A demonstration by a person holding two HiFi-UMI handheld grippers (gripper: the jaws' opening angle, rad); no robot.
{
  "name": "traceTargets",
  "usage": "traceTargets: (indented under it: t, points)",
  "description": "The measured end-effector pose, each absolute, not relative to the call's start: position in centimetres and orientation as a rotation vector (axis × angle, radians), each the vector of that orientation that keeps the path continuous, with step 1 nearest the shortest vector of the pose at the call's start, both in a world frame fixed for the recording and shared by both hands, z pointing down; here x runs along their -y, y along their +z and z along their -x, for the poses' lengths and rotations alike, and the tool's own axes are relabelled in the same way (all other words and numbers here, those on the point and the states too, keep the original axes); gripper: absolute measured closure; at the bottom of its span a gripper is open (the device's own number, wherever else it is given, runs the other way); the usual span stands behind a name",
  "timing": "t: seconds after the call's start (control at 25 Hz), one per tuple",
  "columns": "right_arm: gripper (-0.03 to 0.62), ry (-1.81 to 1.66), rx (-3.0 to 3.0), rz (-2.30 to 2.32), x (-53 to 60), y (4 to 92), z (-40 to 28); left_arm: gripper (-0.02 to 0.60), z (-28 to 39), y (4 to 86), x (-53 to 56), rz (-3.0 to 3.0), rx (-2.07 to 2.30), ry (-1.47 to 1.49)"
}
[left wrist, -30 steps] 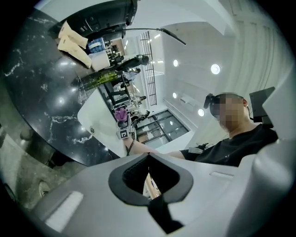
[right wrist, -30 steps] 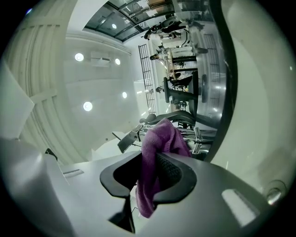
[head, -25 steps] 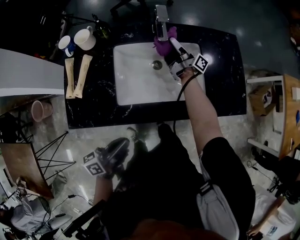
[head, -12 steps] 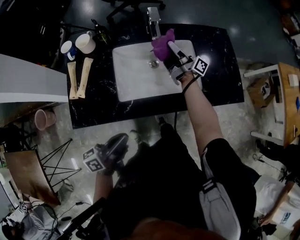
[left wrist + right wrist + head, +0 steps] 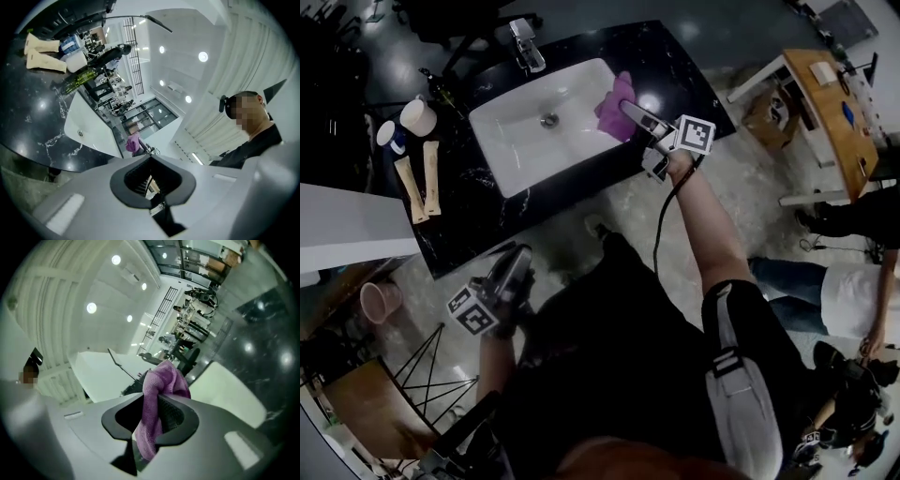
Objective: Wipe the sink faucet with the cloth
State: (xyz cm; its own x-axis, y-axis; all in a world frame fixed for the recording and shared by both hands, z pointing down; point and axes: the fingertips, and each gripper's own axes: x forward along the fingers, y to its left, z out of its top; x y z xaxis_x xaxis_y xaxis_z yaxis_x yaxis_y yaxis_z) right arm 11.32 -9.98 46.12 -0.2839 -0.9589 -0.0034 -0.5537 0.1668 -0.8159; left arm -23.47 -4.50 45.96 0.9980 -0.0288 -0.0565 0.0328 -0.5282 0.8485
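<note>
Purple cloth (image 5: 161, 385) clamped in right gripper (image 5: 630, 112) jaws, over sink (image 5: 502, 131)

Cloth (image 5: 617, 97) drawn off faucet (image 5: 525, 45) — now over sink (image 5: 517, 150) edge.

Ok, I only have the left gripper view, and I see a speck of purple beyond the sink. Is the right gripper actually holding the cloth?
Observer: Yes. The right gripper view shows the right gripper with its jaws clamped on the purple cloth, which bunches up past their tips.
Operator: Is it touching the faucet?
Observer: No. In the head view the faucet stands at the back edge of the sink, and the cloth is over the sink's right-hand end, apart from it.
</note>
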Motion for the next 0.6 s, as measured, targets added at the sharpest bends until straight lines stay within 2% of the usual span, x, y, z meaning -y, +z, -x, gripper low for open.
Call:
traceTargets:
  t: [0.32,0.48,0.6]
  points:
    - [0.497,-1.383,-2.068,2.463,-0.4,53.8,-18.8,0.58,23.6,46.4,1.8,-2.142,-0.045,0.01]
    - [0.496,-1.515,-2.242,2.707,-1.0,55.3,-22.2,0.58,23.0,46.0,0.9,-2.152,-0.002,0.002]
    - [0.496,-1.63,-2.316,2.72,-1.1,57.1,-24.3,0.58,21.6,46.0,0.1,-2.155,0.048,-0.011]
